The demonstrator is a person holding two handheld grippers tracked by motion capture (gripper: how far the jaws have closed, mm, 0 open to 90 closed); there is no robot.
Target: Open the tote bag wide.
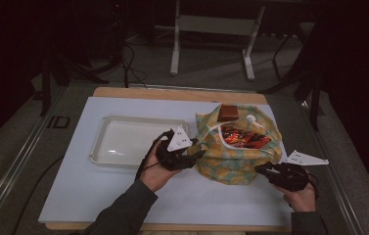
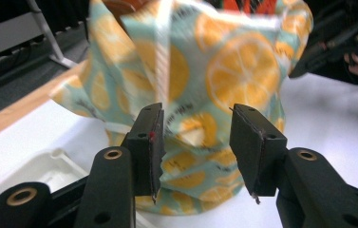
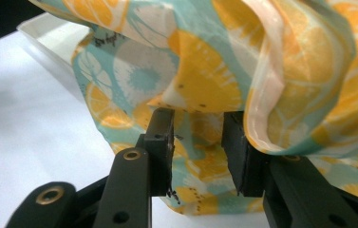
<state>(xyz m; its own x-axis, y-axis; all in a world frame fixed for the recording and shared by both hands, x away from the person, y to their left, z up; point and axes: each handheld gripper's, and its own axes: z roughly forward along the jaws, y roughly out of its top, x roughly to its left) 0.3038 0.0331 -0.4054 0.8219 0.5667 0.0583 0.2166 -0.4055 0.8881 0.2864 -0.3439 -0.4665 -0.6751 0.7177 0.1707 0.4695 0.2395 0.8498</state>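
On the white table top [image 1: 99, 196], the biggest thing before you is the clear shallow tray [image 1: 123, 139], lying left of centre. Just right of it stands the orange-print cloth bag [image 1: 231, 152], its mouth open upward and red and orange packets [image 1: 243, 138] showing inside; a small brown block [image 1: 228, 113] rests at its far rim. Your left gripper [image 1: 196, 155] sits at the bag's left side, between tray and bag. In the left gripper view [image 2: 195, 142] its jaws stand spread, with the printed cloth in front of and between them but no pad pressing on it. Your right gripper [image 1: 261, 169] is at the bag's lower right edge. In the right gripper view [image 3: 198, 142] its jaws are likewise parted, a fold of the bag draped over the right one, and nothing pinched.
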